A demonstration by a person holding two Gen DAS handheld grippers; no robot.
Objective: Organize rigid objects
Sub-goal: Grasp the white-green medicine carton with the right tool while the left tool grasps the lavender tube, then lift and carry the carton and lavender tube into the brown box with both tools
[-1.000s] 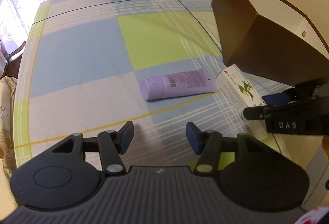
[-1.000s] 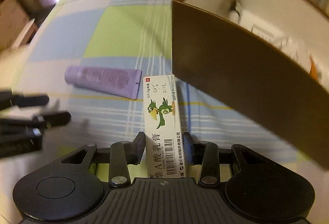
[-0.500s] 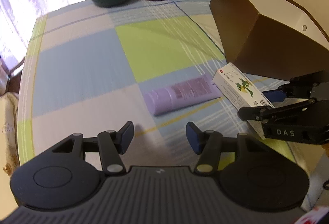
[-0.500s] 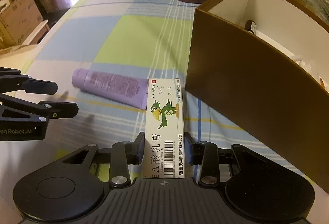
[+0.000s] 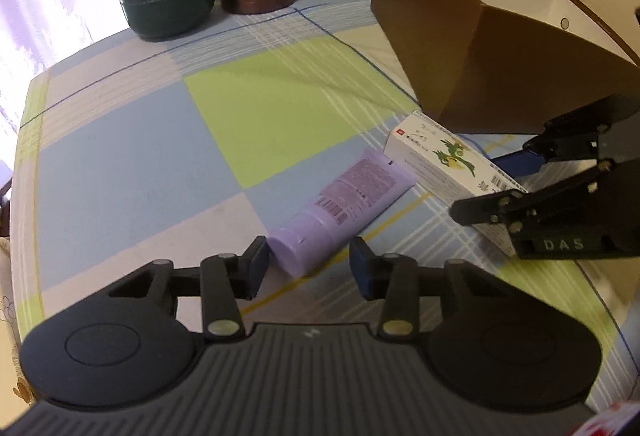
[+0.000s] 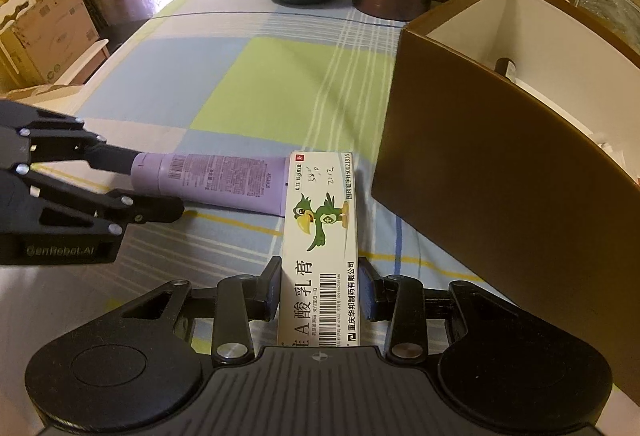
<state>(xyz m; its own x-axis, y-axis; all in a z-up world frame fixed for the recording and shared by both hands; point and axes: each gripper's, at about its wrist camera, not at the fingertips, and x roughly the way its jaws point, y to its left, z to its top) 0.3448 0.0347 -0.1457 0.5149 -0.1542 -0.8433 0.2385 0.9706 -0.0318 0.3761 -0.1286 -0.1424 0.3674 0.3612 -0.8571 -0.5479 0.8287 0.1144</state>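
left gripper [image 5: 307, 265] has closed in on purple tube [image 5: 347, 205] at lower centre, jaws spread astride its cap, not gripping | right gripper [image 6: 320, 286] clenched on ointment carton [image 6: 320, 236] beside brown box [image 6: 500, 164] | both pickups imminent

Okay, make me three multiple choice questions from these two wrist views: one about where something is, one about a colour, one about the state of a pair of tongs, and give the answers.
1. Where is the cap end of the tube?
A. inside the brown box
B. between the open left tongs
C. under the jar

2. What colour is the tube?
A. purple
B. red
C. white

3. What are the right tongs doing?
A. hanging open
B. gripping the tube
C. gripping the parrot carton

Answers: B, the cap sits between the spread pads; A, its body is lilac; C, both pads press the carton's sides.
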